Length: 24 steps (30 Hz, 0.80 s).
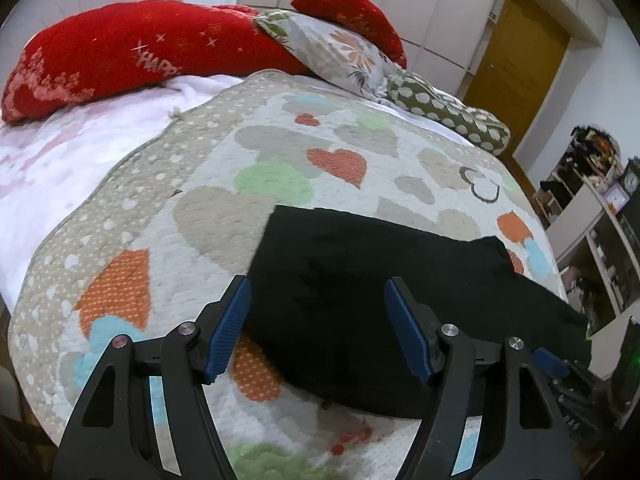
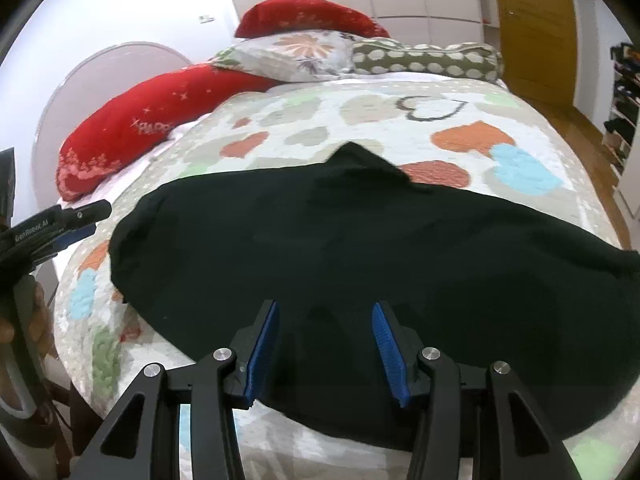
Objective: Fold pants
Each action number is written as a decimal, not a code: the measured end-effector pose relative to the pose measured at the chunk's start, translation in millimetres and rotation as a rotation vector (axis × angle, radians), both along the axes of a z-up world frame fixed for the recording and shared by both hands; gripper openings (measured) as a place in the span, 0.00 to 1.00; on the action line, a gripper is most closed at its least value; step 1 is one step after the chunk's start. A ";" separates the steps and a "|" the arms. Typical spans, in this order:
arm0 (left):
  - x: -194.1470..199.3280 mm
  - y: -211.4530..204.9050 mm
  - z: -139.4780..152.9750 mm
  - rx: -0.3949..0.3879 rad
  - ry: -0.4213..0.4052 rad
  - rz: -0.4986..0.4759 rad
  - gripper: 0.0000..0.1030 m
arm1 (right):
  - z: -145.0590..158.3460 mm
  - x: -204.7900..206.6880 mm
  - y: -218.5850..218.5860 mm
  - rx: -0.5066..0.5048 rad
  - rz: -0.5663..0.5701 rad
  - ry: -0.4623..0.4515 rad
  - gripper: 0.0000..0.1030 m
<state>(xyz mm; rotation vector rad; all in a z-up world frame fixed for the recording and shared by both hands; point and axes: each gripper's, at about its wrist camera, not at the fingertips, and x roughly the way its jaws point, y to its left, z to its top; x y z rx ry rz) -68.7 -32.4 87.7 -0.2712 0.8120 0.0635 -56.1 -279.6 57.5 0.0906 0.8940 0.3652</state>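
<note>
Black pants (image 1: 360,280) lie flat on a heart-patterned quilt (image 1: 200,208), folded into a wide dark shape; they also fill the middle of the right wrist view (image 2: 340,248). My left gripper (image 1: 318,292) is open and empty, hovering above the pants' left end near the bed's front edge. My right gripper (image 2: 325,316) is open and empty, above the pants' near edge. The left gripper also shows at the left edge of the right wrist view (image 2: 76,216), beside the pants' left end.
Red pillows (image 1: 120,56), a floral pillow (image 1: 332,52) and a spotted bolster (image 1: 448,116) lie at the head of the bed. A wooden door (image 1: 516,64) and shelves (image 1: 592,220) stand to the right. The quilt (image 2: 460,120) stretches beyond the pants.
</note>
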 end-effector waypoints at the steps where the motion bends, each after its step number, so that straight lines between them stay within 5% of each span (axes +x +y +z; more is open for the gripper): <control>1: 4.6 -3.2 -4.1 0.010 0.012 -0.007 0.68 | -0.1 0.4 -5.6 0.004 -0.015 0.000 0.46; 12: 31.0 -2.6 -47.3 0.065 0.081 0.012 0.68 | -20.2 11.5 -57.6 0.004 -0.157 0.050 0.46; 24: 26.0 -1.0 -39.8 0.060 0.094 0.016 0.72 | -7.9 0.5 -63.2 0.022 -0.161 0.033 0.46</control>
